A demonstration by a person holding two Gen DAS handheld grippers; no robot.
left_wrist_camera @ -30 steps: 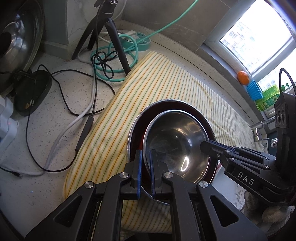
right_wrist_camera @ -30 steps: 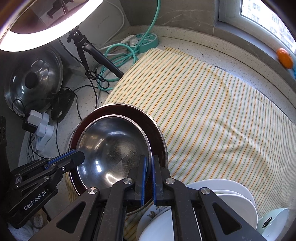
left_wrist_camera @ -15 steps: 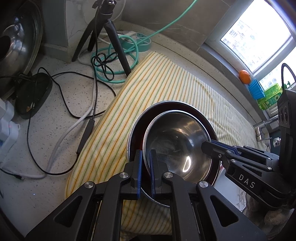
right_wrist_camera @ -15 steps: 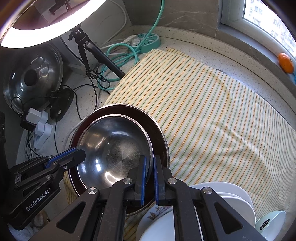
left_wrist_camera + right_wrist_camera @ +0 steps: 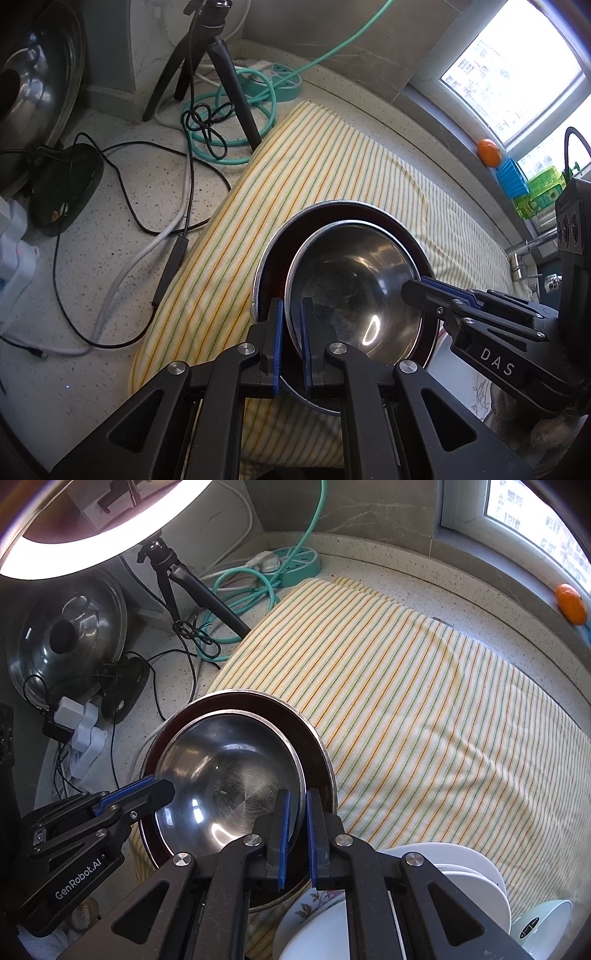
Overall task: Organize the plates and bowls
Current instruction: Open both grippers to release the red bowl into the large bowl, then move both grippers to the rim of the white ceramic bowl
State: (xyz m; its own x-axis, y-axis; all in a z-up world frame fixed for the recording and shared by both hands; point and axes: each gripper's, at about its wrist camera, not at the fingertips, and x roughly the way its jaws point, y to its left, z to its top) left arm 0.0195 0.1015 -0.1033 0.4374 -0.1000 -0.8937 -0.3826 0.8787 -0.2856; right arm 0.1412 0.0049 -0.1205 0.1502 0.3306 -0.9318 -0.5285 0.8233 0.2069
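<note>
A steel bowl [image 5: 354,288] [image 5: 229,775] sits nested inside a wider dark red bowl [image 5: 269,258] [image 5: 317,746] on a striped cloth [image 5: 424,720]. My left gripper [image 5: 291,308] is shut on the steel bowl's near rim, and its tips show in the right wrist view [image 5: 162,790]. On the opposite rim my right gripper [image 5: 297,799] has its jaws opening. The rim is between them, with a slit beside the inner pad. Its tips also show in the left wrist view [image 5: 417,290]. White plates [image 5: 461,871] lie stacked under the right gripper.
A tripod [image 5: 221,74], loose black and white cables [image 5: 155,221] and a teal power strip [image 5: 291,565] crowd the counter left of the cloth. A pot lid [image 5: 66,642] leans at far left. A small pale bowl [image 5: 546,919] sits by the plates. An orange [image 5: 570,603] rests on the sill.
The gap between my right gripper's pads has widened slightly around the steel bowl's rim. Both hands and the bowls have stayed in place.
</note>
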